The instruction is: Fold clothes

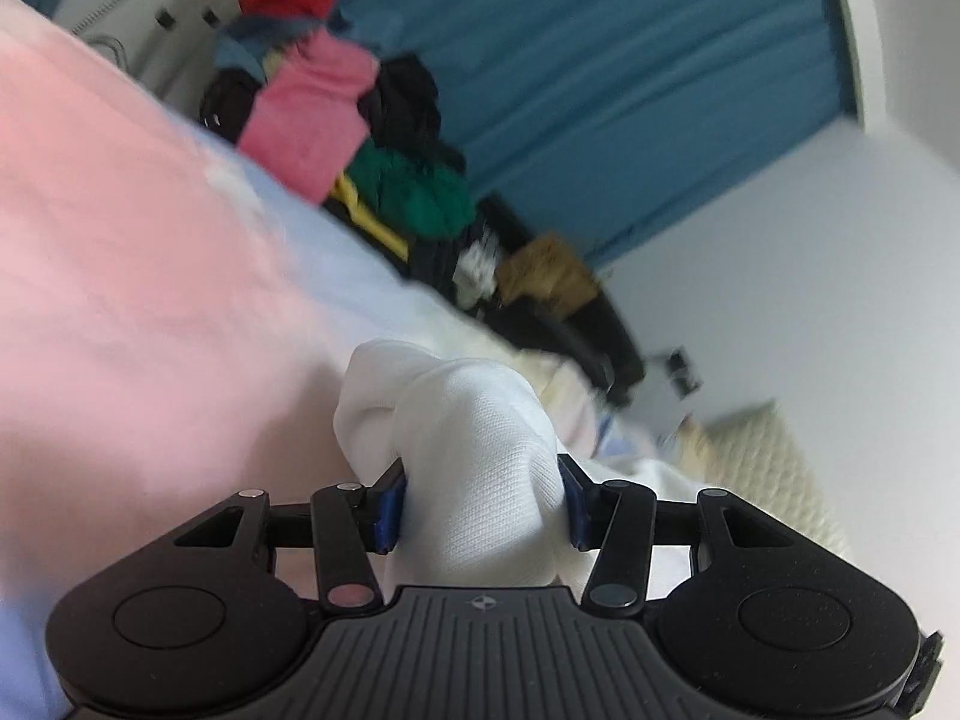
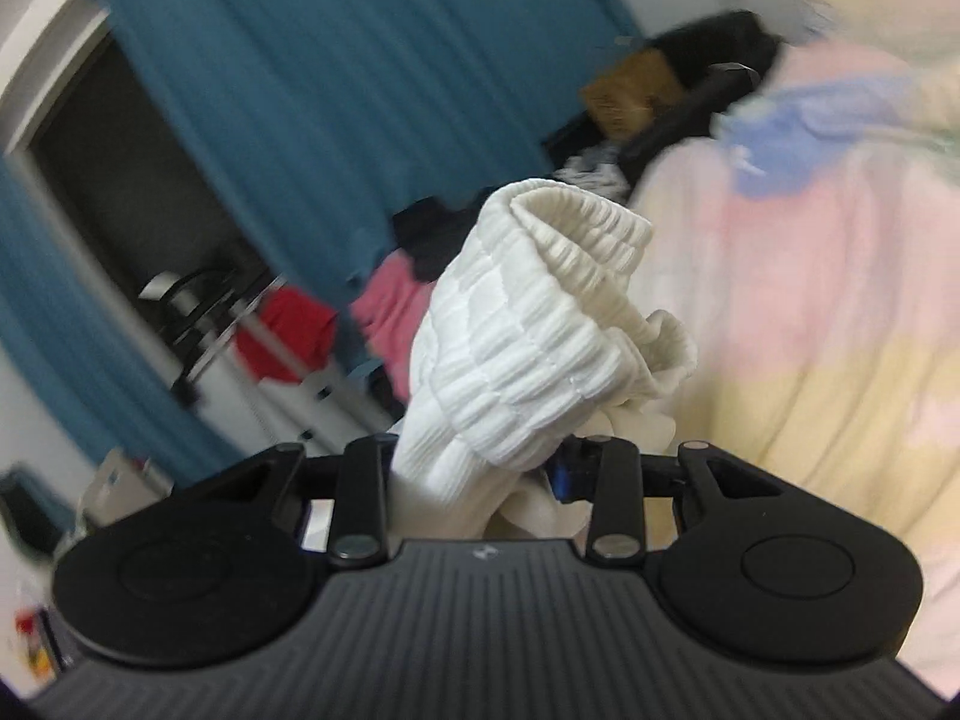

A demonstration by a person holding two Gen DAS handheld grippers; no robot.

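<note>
My left gripper [image 1: 480, 504] is shut on a bunch of smooth white knit cloth [image 1: 474, 456], which bulges out between the blue pads [image 1: 389, 510]. My right gripper [image 2: 474, 474] is shut on the ribbed, elastic edge of a white garment [image 2: 540, 312], which stands up in a crumpled fold in front of the fingers. Both views are tilted and blurred by motion. A pastel pink, yellow and blue sheet [image 2: 810, 312] lies beside the garment; it also shows in the left wrist view [image 1: 120, 276].
A pile of clothes in pink [image 1: 312, 114], green [image 1: 420, 192], black and red lies at the bed's far edge. Blue curtains [image 1: 600, 72] hang behind it. A cream quilted pillow [image 1: 762, 456] lies at the right. A drying rack with a red garment [image 2: 288, 336] stands near the curtains.
</note>
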